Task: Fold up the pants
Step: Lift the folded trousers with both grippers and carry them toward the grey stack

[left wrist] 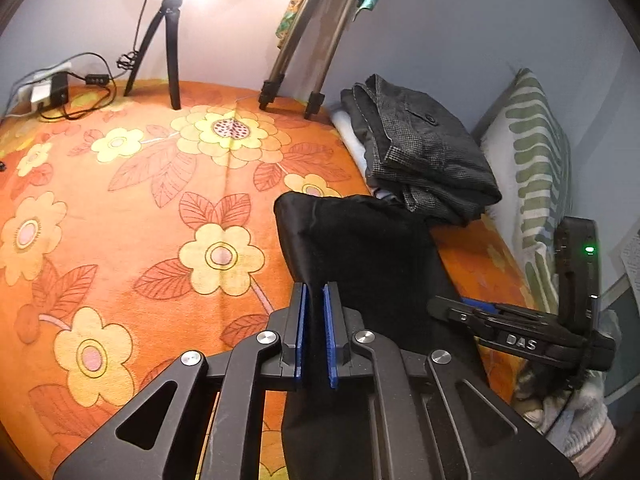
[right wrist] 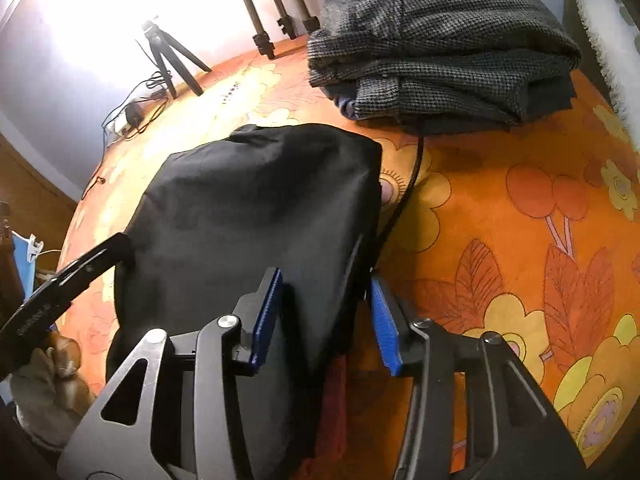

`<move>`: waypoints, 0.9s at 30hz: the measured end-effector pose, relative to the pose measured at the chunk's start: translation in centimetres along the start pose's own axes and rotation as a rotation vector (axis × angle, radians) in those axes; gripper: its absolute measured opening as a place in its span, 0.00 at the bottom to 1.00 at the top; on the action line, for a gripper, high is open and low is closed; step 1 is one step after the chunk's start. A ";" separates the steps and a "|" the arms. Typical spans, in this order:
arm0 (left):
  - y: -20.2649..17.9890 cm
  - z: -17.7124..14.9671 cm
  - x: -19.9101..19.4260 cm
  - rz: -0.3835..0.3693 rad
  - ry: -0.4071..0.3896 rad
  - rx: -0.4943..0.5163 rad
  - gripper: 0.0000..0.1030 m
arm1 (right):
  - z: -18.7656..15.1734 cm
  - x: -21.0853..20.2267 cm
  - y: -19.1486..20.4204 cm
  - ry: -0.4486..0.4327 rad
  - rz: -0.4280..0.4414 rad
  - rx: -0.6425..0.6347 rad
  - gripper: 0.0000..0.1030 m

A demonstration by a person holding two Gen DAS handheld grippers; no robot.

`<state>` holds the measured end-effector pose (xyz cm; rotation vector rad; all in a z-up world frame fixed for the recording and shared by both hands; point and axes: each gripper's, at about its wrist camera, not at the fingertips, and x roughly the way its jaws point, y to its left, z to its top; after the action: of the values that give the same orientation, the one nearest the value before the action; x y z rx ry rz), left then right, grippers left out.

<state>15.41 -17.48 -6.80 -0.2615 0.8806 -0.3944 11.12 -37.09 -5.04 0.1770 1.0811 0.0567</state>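
folding is under way on a pair of black pants [right wrist: 256, 208], which lie bunched into a thick, rounded bundle on an orange floral bedspread [left wrist: 120, 200], just in front of a stack of folded grey tweed clothes [right wrist: 440, 52]. the left gripper [left wrist: 316, 336] points down at a slant, and its blue pads are drawn almost together, pinching a thin edge of the black cloth, which runs up between them and hangs below. the right gripper [right wrist: 326, 320] tilts more steeply down over the near edge of the bundle; its jaws are spread apart, with a fold of the pants between the blue pads [right wrist: 266, 316] but not pressed by both, so it seems to hold nothing. in the left view the right gripper shows from the side, low beside the cloth near a striped pillow [left wrist: 536, 168]. judging by this, one fold is being laid or adjusted, and the work looks partly done. the next move likely calls for the right jaws to close on the cloth edge, so both hands can carry it over evenly and lay it flat. two tripods [left wrist: 168, 48] stand by the far wall.
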 end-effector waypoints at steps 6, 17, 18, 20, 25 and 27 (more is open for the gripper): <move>1.3 0.5 1.2 -0.045 0.071 -0.066 0.41 | 0.0 1.2 -0.4 0.031 0.041 0.027 0.54; 1.8 -0.3 4.7 -0.111 0.174 -0.082 0.41 | -0.1 1.5 -2.1 0.048 0.192 0.058 0.31; 1.7 -0.2 4.9 -0.118 0.174 -0.078 0.40 | -0.1 1.6 -2.2 0.047 0.203 0.072 0.27; 1.3 -0.2 5.3 -0.130 0.183 -0.074 0.28 | 0.0 1.9 -2.4 0.044 0.225 0.094 0.20; 0.1 -0.1 4.4 -0.112 0.144 -0.040 0.13 | 0.1 1.4 -1.3 0.028 0.196 0.069 0.13; -0.3 0.0 3.6 -0.111 0.123 -0.027 0.11 | 0.2 0.9 -0.9 0.018 0.204 0.075 0.11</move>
<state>17.45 -19.30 -9.18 -0.3148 0.9953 -0.5064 11.70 -37.89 -5.89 0.3546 1.0809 0.2017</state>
